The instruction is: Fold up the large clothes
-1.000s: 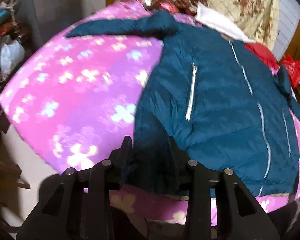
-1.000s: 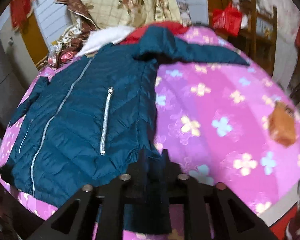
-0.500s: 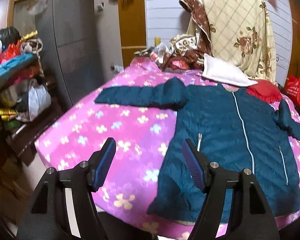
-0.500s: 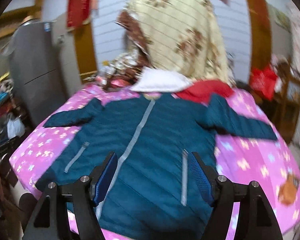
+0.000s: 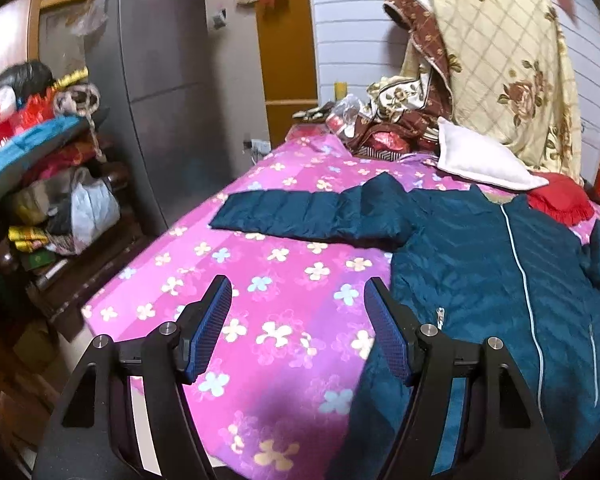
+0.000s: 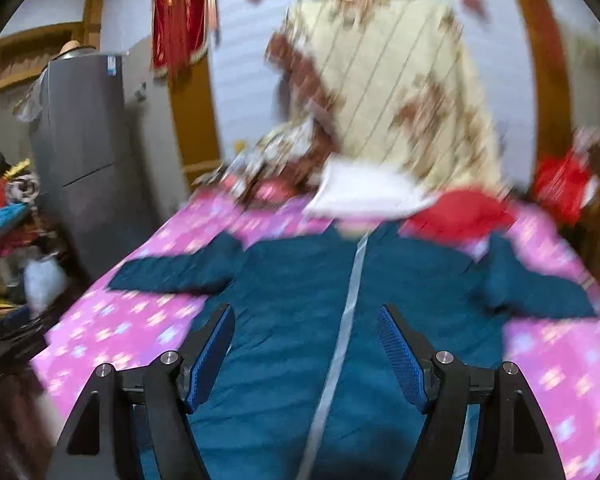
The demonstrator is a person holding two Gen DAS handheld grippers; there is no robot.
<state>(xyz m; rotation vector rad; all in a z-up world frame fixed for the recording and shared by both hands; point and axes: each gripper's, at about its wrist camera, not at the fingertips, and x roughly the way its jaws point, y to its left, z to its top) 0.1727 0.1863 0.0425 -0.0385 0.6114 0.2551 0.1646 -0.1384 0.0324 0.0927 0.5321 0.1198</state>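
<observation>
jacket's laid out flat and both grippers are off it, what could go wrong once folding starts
1. The jacket lies near the front edge of the bed, so its hem could slip off when pulled.
2. The white pillow and red cloth sit right at the collar and may get caught in a fold.
3. The puffy sleeve could spring back open. Both the left gripper and right gripper are open and empty.

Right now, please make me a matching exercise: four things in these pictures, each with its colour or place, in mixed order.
Things:
1. jacket
2. bedspread
3. white pillow
4. refrigerator

Descriptions:
A. grey, standing left of the bed
B. pink with flowers
C. dark teal, spread flat, sleeves out
D. lying beyond the jacket's collar

Pairs: 1-C, 2-B, 3-D, 4-A
</observation>
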